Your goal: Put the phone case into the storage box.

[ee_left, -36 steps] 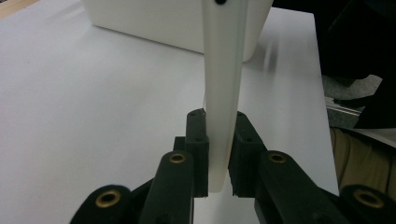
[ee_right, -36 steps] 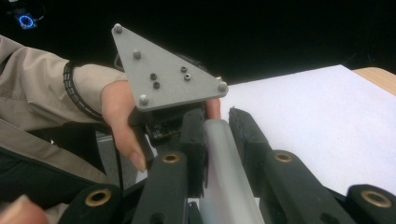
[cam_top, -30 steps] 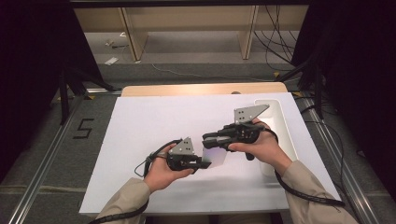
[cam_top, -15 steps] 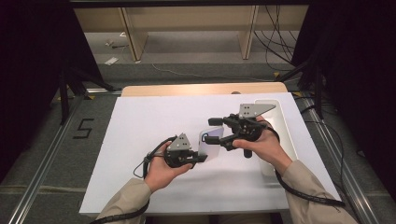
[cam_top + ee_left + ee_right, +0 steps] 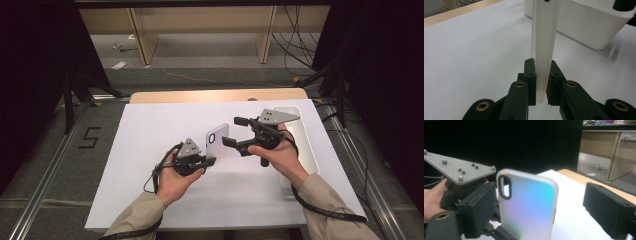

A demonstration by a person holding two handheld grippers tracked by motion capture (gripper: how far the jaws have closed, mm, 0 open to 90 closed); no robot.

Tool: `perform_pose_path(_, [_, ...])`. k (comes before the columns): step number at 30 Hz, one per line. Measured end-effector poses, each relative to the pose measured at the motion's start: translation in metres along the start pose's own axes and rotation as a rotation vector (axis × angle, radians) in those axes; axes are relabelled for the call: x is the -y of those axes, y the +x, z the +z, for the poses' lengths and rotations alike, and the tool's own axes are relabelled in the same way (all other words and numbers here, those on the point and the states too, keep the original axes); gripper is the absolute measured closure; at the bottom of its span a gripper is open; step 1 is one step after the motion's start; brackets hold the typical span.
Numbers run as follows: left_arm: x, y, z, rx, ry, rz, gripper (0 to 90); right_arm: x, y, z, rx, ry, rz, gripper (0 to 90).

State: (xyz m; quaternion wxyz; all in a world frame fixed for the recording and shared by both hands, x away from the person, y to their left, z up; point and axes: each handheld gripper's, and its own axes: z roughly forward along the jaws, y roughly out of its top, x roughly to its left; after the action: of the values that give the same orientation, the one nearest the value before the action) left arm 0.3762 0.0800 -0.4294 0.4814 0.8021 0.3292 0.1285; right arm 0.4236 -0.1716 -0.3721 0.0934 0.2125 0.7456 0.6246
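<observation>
counting one phone case [image 5: 217,140], held upright above the white surface [image 5: 150,150], clamped at its lower edge by the left hand-held gripper [image 5: 210,161]. right hand-held gripper [image 5: 234,132], released, jaws just been opening, flanks the case's top without pressing. one white bin [image 5: 305,145] at right; dark room, grey floor.

This is a lab-style recording booth, not a home or shop. A worktable [image 5: 150,200] covered by a plain white sheet stands in the middle, its wooden edge showing at the far side. Black curtains [image 5: 35,75] hang on the left and right, closing the space off. Metal rails [image 5: 45,170] run along the grey carpeted floor on both sides, and a taped number five [image 5: 90,137] marks the floor to the left. Loose cables [image 5: 295,30] trail at the far right near bare wooden furniture legs [image 5: 140,35]. A white tray [image 5: 310,145] sits at the table's right edge.
</observation>
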Motion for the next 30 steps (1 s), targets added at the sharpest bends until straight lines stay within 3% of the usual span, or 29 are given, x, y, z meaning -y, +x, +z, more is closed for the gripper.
perform_pose_path(4, [-0.001, 0.001, 0.000, -0.040, -0.011, -0.036, 80.7, 0.002, 0.000, 0.002, 0.031, 0.001, 0.001, 5.9])
perform_pose_path(11, [-0.003, 0.001, 0.000, -0.067, -0.008, -0.078, 80.7, 0.007, 0.002, 0.005, 0.092, -0.010, 0.029, 1.5])
perform_pose_path(30, [-0.008, -0.013, 0.014, -0.063, 0.022, -0.086, 80.7, 0.010, 0.016, 0.019, 0.142, -0.028, 0.051, 0.3])
